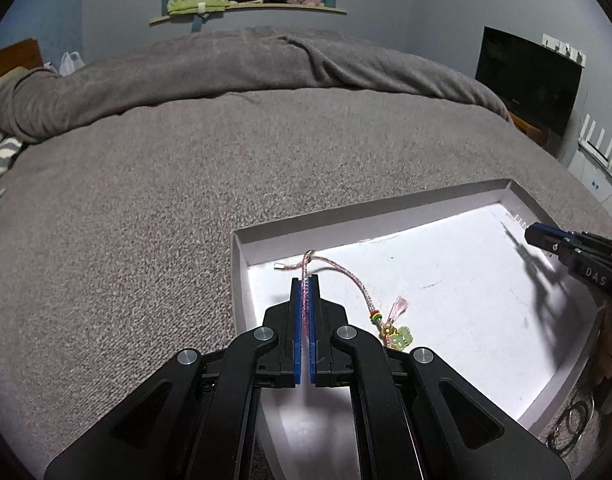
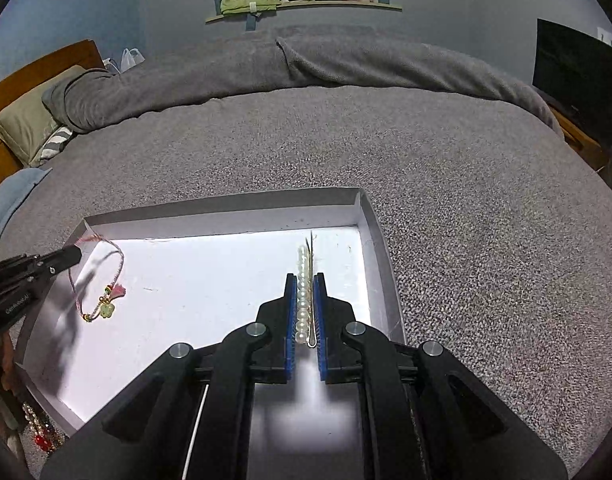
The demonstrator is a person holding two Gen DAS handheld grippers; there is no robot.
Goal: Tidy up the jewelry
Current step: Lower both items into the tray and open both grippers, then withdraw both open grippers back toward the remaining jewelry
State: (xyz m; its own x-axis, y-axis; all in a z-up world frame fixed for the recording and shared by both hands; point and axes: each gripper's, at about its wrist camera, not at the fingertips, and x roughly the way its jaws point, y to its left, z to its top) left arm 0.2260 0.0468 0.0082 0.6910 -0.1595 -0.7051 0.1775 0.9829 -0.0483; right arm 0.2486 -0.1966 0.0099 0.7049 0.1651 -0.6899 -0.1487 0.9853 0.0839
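A shallow white box (image 1: 437, 196) (image 2: 226, 204) lies on the grey bed cover. My left gripper (image 1: 305, 280) is shut on a pink braided bracelet (image 1: 357, 284) (image 2: 118, 260). The cord loops out past the tips, and its green flower charm (image 1: 399, 336) (image 2: 106, 310) rests on the box floor at the left end. My right gripper (image 2: 304, 278) is shut on a pearl hair clip (image 2: 304, 296) over the box's right end. The clip's thin metal prong sticks out past the fingertips. Each gripper shows at the edge of the other's view: the right gripper (image 1: 533, 234) and the left gripper (image 2: 76, 254).
The grey bed cover (image 1: 186, 184) spreads all around the box. More jewelry lies outside the box near its front edge: red and gold beads (image 2: 42, 436) and dark rings (image 1: 569, 424). A black screen (image 1: 525, 84) stands at the right.
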